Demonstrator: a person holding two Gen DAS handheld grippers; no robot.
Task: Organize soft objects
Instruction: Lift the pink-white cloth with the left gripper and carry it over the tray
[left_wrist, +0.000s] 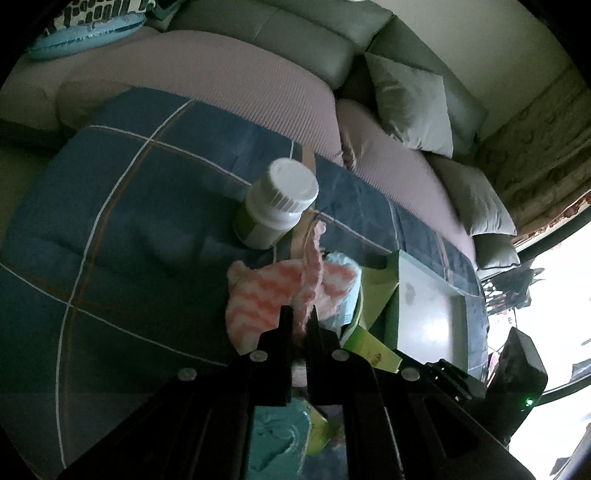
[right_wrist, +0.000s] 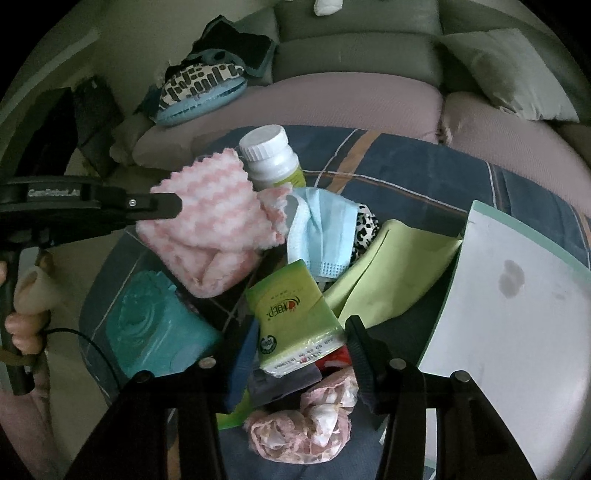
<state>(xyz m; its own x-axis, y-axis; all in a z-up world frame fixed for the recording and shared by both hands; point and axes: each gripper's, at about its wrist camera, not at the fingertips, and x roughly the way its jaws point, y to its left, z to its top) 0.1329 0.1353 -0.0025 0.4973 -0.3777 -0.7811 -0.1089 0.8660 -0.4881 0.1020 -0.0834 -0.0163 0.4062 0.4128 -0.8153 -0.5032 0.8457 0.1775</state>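
My left gripper (left_wrist: 298, 317) is shut on a pink and white fluffy cloth (left_wrist: 273, 295), which also shows in the right wrist view (right_wrist: 210, 229) with the left gripper (right_wrist: 173, 206) pinching its left edge and lifting it. My right gripper (right_wrist: 295, 354) is open around a green tissue pack (right_wrist: 291, 314), above a pink scrunchie (right_wrist: 306, 421). A blue face mask (right_wrist: 321, 236), a leopard-print cloth (right_wrist: 365, 229) and a lime green cloth (right_wrist: 391, 273) lie in the pile on the blue checked blanket (left_wrist: 122, 206).
A white-capped bottle (left_wrist: 277, 203) stands behind the cloth. A white tray (right_wrist: 509, 306) sits at the right, a teal case (right_wrist: 155, 325) at the left. Sofa cushions (left_wrist: 413, 103) and a patterned pillow (right_wrist: 199, 92) lie behind.
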